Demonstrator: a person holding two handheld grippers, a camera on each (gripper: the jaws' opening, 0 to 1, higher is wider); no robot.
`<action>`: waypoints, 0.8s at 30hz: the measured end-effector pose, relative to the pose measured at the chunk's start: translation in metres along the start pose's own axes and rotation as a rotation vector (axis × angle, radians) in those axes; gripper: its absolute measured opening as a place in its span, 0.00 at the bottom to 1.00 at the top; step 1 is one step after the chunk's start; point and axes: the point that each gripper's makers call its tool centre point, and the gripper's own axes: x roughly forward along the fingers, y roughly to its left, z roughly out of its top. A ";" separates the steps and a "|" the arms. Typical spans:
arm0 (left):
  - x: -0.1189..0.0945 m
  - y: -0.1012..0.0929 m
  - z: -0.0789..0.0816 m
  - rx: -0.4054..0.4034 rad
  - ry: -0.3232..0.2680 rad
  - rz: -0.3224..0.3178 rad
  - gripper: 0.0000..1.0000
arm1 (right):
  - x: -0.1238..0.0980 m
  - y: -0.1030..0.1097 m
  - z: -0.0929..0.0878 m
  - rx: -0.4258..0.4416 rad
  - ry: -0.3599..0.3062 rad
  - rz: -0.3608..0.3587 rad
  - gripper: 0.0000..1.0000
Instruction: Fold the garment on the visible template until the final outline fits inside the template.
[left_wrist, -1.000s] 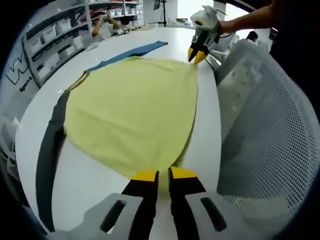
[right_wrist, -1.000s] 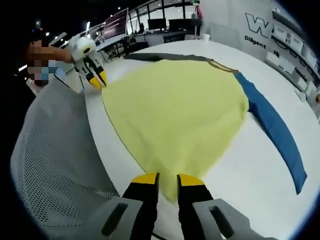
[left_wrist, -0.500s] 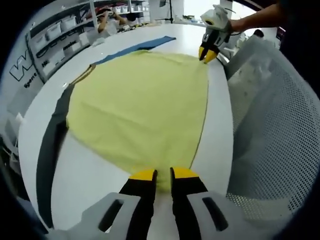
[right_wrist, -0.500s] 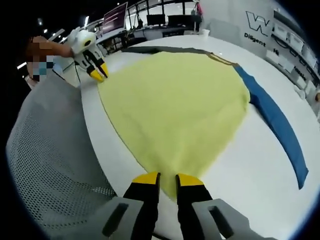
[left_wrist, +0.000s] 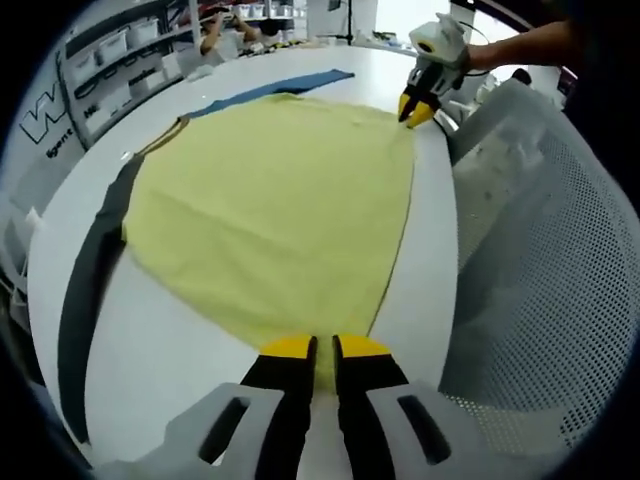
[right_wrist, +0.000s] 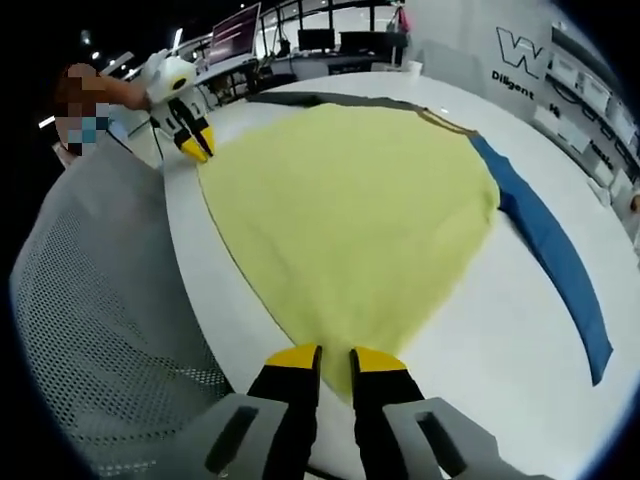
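Observation:
A yellow garment (left_wrist: 270, 200) lies spread flat on a white round table (left_wrist: 180, 350). My left gripper (left_wrist: 312, 348) is shut on its near corner at the table's edge. My right gripper (left_wrist: 418, 108) pinches the far corner of the same edge. In the right gripper view the garment (right_wrist: 350, 210) fans out from my right gripper (right_wrist: 322, 357), and my left gripper (right_wrist: 196, 146) holds the far corner at upper left. A dark grey band (left_wrist: 90, 290) and a blue band (left_wrist: 285, 88) stick out from under the garment.
A white mesh chair back (left_wrist: 530, 260) stands close against the table edge beside both grippers, also the chair back (right_wrist: 90, 330). The blue band (right_wrist: 550, 260) runs along the garment's right side. Shelves with bins (left_wrist: 110, 50) and desks with monitors (right_wrist: 240, 40) lie beyond.
Both grippers keep their hold on the garment's corners. The views have shifted slightly, and the held edge lies a little straighter along the table's rim.

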 end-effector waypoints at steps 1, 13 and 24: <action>0.000 0.000 0.000 0.004 0.000 0.001 0.10 | 0.000 0.000 0.000 0.005 0.002 0.002 0.06; -0.021 0.041 0.019 -0.037 -0.133 0.156 0.37 | -0.011 -0.020 0.033 0.078 -0.147 -0.058 0.36; -0.044 0.094 0.004 -0.181 -0.185 0.314 0.61 | -0.036 -0.062 0.058 0.069 -0.255 -0.167 0.62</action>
